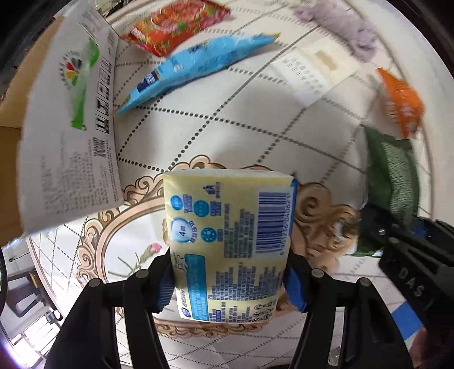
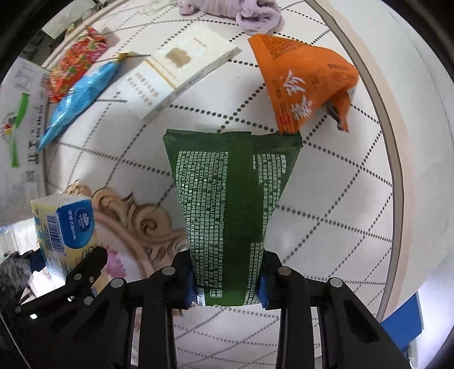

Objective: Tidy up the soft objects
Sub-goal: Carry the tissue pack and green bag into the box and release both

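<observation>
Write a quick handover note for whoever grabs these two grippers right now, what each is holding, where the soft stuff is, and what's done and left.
Left gripper: shut on the yellow tissue pack, held above the table.
Right gripper: shut on the green wipes pack, also lifted.
On the table: orange pouch, blue packet, red floral packet, white box, purple cloth. A large white carton stands at the left.
Done: two packs picked up.
Left: place both, then sort the remaining items; destination not evident.

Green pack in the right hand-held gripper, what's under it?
Under the green pack only the patterned tablecloth shows, with the orange pouch beyond; whatever it covers directly is hidden.
</observation>
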Motion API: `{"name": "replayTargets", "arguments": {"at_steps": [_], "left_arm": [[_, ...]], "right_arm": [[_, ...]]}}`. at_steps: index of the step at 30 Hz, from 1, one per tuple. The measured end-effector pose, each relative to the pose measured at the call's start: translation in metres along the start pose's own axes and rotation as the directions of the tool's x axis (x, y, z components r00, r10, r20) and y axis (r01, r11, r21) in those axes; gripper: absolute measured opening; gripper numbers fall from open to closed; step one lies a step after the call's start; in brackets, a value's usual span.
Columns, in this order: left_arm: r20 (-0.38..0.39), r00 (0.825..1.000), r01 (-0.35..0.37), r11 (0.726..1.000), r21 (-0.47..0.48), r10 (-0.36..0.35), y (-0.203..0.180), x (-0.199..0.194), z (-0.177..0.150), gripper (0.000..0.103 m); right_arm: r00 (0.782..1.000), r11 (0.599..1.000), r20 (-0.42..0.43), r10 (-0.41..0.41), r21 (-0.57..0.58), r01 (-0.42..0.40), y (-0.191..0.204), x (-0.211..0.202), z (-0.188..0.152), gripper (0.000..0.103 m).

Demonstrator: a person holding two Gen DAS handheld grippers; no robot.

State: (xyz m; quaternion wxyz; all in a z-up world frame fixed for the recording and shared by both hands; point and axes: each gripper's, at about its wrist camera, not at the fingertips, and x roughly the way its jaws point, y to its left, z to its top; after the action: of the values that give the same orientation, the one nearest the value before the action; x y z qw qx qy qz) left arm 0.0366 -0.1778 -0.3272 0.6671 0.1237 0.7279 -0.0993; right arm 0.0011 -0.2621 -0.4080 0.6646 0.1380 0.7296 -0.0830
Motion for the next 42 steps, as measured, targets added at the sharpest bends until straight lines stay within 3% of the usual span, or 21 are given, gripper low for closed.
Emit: {"name": "replayTargets", "arguments": {"at_steps": [8, 11, 14, 16, 20, 25, 31, 35, 38, 42], "left_arm": [[0.161, 0.985, 0.062, 0.998, 0.022, -0.065, 0.01, -0.094, -0.043, 0.061], [0.225, 0.97, 0.1, 0.995, -0.011, -0.095, 0.026, -0.14, -0.05, 0.061], [0.285, 0.952, 0.133, 0.99, -0.042, -0.116, 0.046, -0.185, -0.05, 0.061], [0.314, 0.942, 0.14, 0.988, -0.057, -0.116, 0.069, -0.211, -0.049, 0.061], [0.342, 0.933, 0.155, 0.983, -0.094, -0.114, 0.123, -0.239, -0.035, 0.061], [0.341, 0.935, 0.154, 0.977, -0.15, -0.095, 0.195, -0.228, -0.005, 0.061], [0.266, 0.951, 0.213, 0.96, -0.182, -0.161, 0.267, -0.179, 0.044, 0.061], [0.198, 0.957, 0.248, 0.95, -0.19, -0.21, 0.299, -0.138, 0.078, 0.061], [0.148, 0.953, 0.29, 0.937, -0.196, -0.264, 0.317, -0.105, 0.1, 0.061], [0.105, 0.957, 0.287, 0.939, -0.188, -0.271, 0.329, -0.083, 0.12, 0.061]], "right_arm": [[0.985, 0.99, 0.102, 0.136, -0.06, -0.131, 0.024, -0.078, -0.021, 0.034], [0.97, 0.976, 0.14, 0.201, -0.112, -0.186, 0.015, -0.143, -0.005, 0.034], [0.948, 0.956, 0.173, 0.266, -0.175, -0.236, 0.002, -0.211, -0.015, 0.034], [0.928, 0.935, 0.19, 0.321, -0.219, -0.279, 0.023, -0.238, -0.017, 0.034], [0.907, 0.913, 0.218, 0.361, -0.279, -0.297, 0.064, -0.268, -0.009, 0.033], [0.911, 0.913, 0.238, 0.338, -0.317, -0.255, 0.138, -0.274, 0.013, 0.034], [0.943, 0.932, 0.21, 0.258, -0.312, -0.185, 0.222, -0.238, 0.06, 0.033], [0.963, 0.943, 0.166, 0.214, -0.293, -0.158, 0.255, -0.196, 0.096, 0.033], [0.975, 0.949, 0.137, 0.177, -0.286, -0.132, 0.276, -0.167, 0.113, 0.033], [0.985, 0.952, 0.12, 0.125, -0.295, -0.085, 0.291, -0.138, 0.129, 0.033]]}}
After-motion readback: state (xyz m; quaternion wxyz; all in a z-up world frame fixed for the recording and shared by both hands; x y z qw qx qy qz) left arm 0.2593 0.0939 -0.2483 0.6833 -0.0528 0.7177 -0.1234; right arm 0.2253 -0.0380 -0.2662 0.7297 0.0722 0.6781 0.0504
